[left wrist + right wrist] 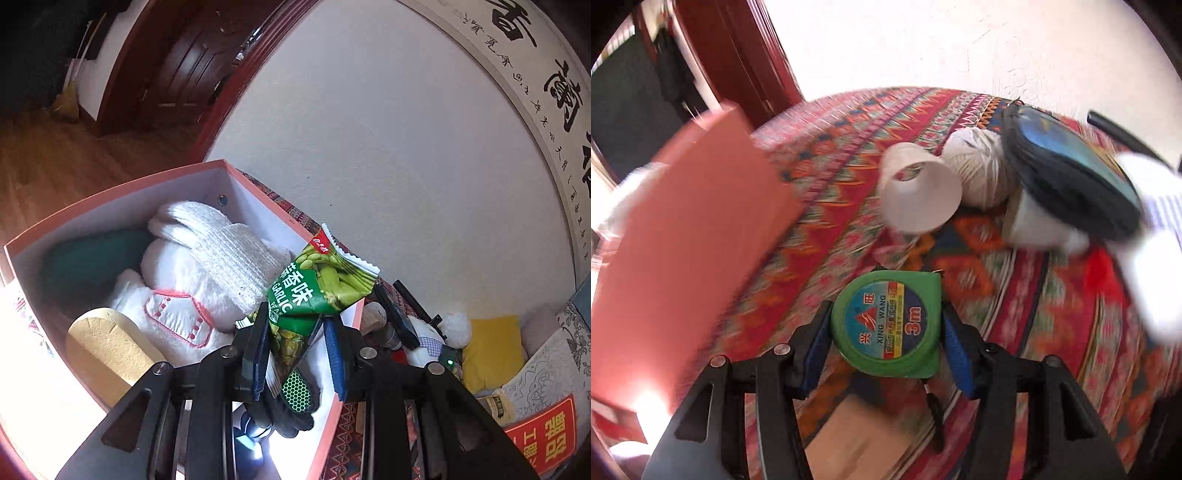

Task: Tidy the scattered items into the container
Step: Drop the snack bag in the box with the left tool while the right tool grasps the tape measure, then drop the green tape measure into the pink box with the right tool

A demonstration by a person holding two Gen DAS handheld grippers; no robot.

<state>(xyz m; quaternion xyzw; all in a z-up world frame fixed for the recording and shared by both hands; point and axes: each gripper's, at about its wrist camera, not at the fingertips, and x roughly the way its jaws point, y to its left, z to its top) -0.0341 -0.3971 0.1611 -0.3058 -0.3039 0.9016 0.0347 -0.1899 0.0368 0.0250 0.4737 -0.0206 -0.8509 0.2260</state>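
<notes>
My left gripper is shut on the lower end of a green garlic-pea snack packet. The packet stands tilted above the right side of the pink box. In the box lie a white plush toy, a white knitted piece, a tan sponge and something teal. In the right wrist view, my right gripper is shut on a green round tape measure, with a pad against each side. It is held over the patterned cloth, right of the box's pink outer wall.
On the cloth beyond the tape measure lie a tipped white paper cup, a ball of pale twine and a dark blue pouch. A yellow cushion and a red card sit right of the box.
</notes>
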